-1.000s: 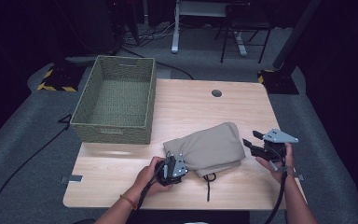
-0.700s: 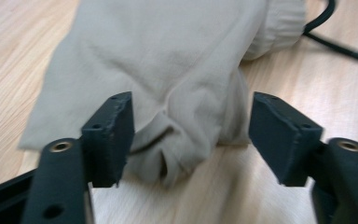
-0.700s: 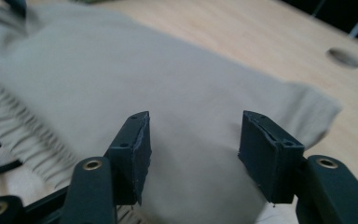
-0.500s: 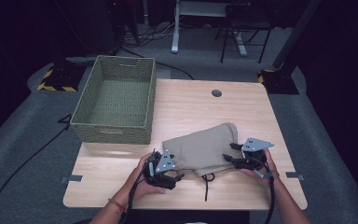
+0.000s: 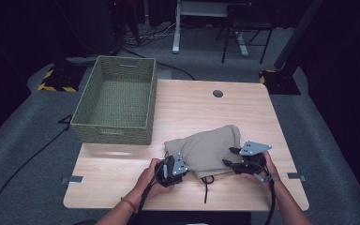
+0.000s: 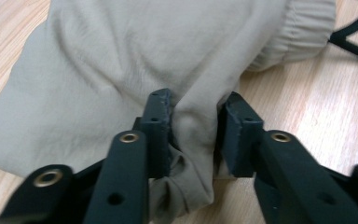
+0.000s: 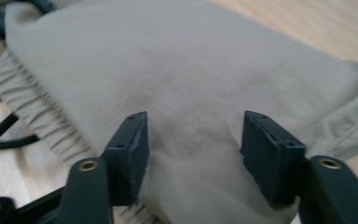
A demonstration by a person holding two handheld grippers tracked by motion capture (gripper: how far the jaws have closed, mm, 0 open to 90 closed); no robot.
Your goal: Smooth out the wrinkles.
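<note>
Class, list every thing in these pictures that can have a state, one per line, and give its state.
Beige garment: folded, lying on the table, near edge bunched.
Woven basket: upright, empty, on the table's far left.
Left tool: jaws have just been closing, pinching a fold of the garment.
Right tool: jaws apart, astride the garment, pads not pressing.
Black drawstring: loose, trailing onto the table.

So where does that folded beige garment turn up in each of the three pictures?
High view: the folded beige garment lies on the near part of the table, between the two grippers.
Left gripper view: the garment spreads across the upper picture, a fold pinched between the jaws.
Right gripper view: it spreads ahead of the open jaws.
Shared landmark: the black drawstring at its gathered waistband, seen at and.
</note>
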